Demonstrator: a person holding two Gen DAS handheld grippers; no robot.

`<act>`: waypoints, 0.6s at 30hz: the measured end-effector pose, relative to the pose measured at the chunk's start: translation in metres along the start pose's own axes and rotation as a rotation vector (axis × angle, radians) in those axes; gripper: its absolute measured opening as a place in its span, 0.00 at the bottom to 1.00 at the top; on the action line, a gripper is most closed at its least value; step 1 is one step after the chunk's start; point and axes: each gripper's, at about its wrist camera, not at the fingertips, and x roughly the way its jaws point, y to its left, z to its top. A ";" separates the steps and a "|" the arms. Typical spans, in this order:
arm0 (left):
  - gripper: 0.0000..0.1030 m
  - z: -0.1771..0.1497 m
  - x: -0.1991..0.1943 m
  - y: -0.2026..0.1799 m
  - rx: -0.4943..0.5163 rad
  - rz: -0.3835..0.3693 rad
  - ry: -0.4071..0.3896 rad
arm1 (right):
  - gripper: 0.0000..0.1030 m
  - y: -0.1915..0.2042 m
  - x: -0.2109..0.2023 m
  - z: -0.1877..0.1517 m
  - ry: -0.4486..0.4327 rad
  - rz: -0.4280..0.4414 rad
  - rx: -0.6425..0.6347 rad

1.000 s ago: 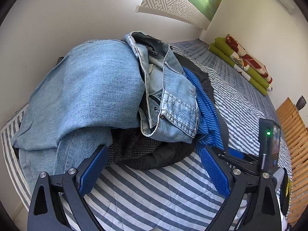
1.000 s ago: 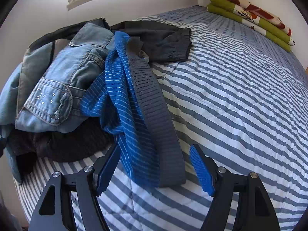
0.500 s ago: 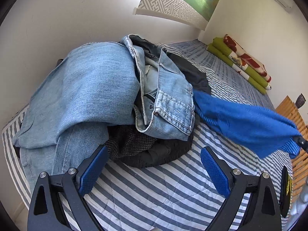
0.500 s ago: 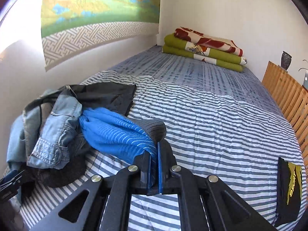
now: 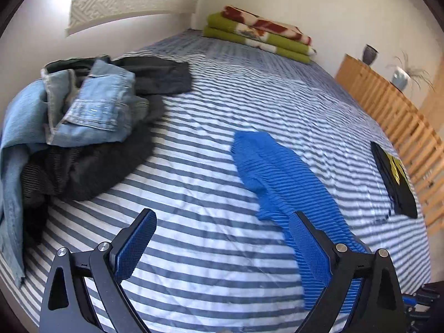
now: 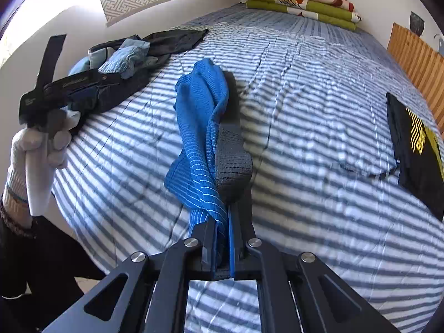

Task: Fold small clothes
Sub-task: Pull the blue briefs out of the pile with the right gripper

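A blue striped garment with a grey ribbed band [image 6: 202, 127] stretches across the striped bed, one end pinched in my right gripper [image 6: 222, 238], which is shut on it. In the left wrist view the same blue garment [image 5: 277, 177] lies to the right of centre, running behind the right finger. My left gripper [image 5: 222, 238] is open above bare bedding, nothing between its fingers. The left gripper's body [image 6: 63, 83] shows in the right wrist view, held by a gloved hand [image 6: 41, 149]. A pile of clothes, jeans [image 5: 94, 111] on top, sits at the left.
A folded black garment with yellow print [image 6: 416, 149] lies at the bed's right side, beside a wooden slatted frame [image 5: 399, 116]. Folded green and red blankets [image 5: 260, 36] sit at the far end. A wall runs behind the pile. Striped bedding [image 5: 194, 188] is between pile and blue garment.
The right gripper has pulled the blue garment away from the pile toward the middle of the bed. The left gripper has swung right, off the pile, still open.
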 end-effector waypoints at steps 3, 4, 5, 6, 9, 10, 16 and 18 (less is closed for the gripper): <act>0.95 -0.016 0.010 -0.051 0.075 -0.063 0.061 | 0.10 0.011 -0.001 -0.026 0.014 0.077 -0.033; 0.95 -0.018 0.013 -0.068 0.113 -0.059 0.073 | 0.14 0.016 -0.001 -0.031 0.019 0.104 -0.050; 0.95 -0.019 0.016 -0.085 0.155 -0.045 0.079 | 0.25 0.020 -0.002 -0.034 0.019 0.124 -0.068; 0.95 -0.018 0.019 -0.101 0.194 -0.022 0.088 | 0.32 0.024 -0.002 -0.035 0.016 0.141 -0.080; 0.95 -0.008 0.040 -0.144 0.299 0.045 0.147 | 0.52 0.014 -0.006 -0.033 -0.055 0.167 -0.044; 0.95 -0.005 0.051 -0.152 0.304 0.066 0.176 | 0.52 0.006 -0.005 -0.029 -0.074 0.187 -0.010; 0.76 -0.011 0.109 -0.171 0.306 0.114 0.321 | 0.52 -0.060 0.024 -0.028 -0.122 0.238 0.200; 0.46 -0.022 0.121 -0.163 0.338 0.152 0.364 | 0.52 -0.066 0.026 -0.021 -0.124 0.211 0.193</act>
